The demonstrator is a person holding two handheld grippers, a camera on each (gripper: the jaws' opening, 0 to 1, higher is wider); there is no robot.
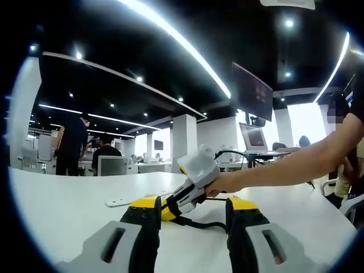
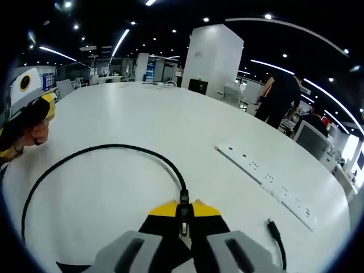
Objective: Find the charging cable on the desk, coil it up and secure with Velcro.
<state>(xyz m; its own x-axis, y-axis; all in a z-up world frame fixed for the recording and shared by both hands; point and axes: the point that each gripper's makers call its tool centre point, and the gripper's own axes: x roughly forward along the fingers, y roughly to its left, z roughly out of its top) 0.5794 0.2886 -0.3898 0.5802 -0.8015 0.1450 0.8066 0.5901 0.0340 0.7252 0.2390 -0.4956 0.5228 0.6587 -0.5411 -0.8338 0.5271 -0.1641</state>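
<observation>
right gripper pinching black cable | left gripper spread | white desk, power strip | open-plan office

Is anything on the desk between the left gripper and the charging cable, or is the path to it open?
Nothing visible blocks it. In the left gripper view the black cable lies on the white desk just beyond the open left gripper. The right gripper already grips the cable near its plug; the power strip lies off to the side.
</observation>
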